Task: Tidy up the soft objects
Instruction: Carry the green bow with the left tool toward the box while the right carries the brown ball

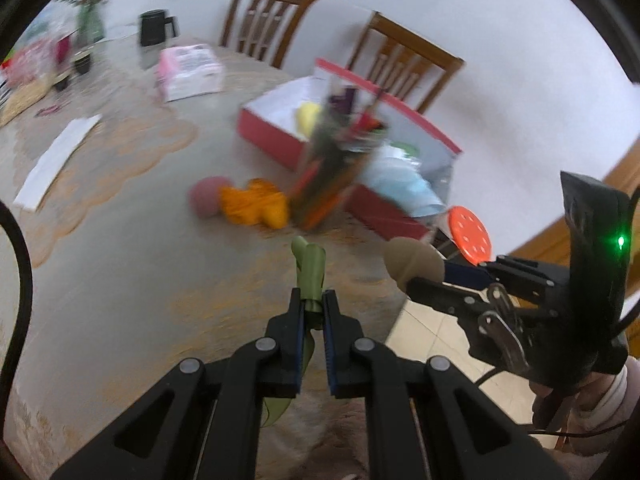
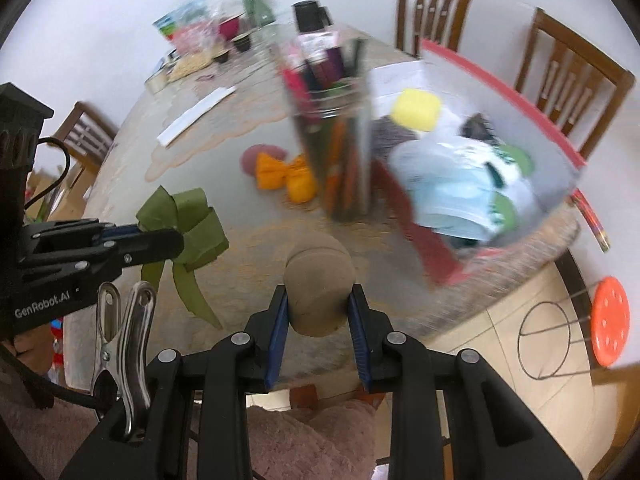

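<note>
Left wrist view: we pinch green ribbon bow (image 1: 309, 276) in left gripper (image 1: 311, 300); right gripper (image 2: 318, 304) fingers clamp tan sponge (image 2: 319, 280). Red box (image 2: 424, 240) partly filled; orange bow (image 2: 285, 176), pink ball (image 2: 250, 158) remain on bench (image 2: 248, 240).

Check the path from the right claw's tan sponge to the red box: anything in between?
Yes. The clear cup of pens stands on the table in front of the red box, roughly between it and the tan sponge in the right claw.
</note>
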Action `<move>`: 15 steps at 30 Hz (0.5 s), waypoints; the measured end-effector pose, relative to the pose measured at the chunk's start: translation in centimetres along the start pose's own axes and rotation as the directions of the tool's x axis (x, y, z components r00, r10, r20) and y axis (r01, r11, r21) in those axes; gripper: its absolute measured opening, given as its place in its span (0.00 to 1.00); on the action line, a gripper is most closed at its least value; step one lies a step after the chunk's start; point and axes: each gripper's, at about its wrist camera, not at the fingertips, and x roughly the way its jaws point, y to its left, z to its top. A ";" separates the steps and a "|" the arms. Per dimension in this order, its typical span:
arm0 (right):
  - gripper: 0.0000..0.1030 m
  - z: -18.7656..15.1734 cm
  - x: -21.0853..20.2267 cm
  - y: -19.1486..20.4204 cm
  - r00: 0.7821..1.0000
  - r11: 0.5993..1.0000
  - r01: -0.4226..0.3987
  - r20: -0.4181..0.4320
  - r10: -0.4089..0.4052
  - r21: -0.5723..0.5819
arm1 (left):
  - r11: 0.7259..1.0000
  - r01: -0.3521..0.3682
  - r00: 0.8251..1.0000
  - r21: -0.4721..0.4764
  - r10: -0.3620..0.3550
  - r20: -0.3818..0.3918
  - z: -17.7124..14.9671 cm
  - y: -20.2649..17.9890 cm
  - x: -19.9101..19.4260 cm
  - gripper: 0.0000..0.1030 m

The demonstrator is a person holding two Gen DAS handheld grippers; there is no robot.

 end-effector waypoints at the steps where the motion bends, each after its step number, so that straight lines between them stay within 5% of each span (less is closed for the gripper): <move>1: 0.29 -0.1 -0.2 -0.3 1.000 1.000 0.003 0.005 -0.003 0.009 | 1.000 0.010 1.000 0.018 -0.010 -0.002 0.3 -0.7 0.2 0.08; 15: 0.29 1.2 -4.2 -6.4 0.994 0.995 0.056 0.089 -0.063 0.083 | 0.982 0.100 0.994 0.162 -0.105 0.024 5.4 -8.6 1.6 0.08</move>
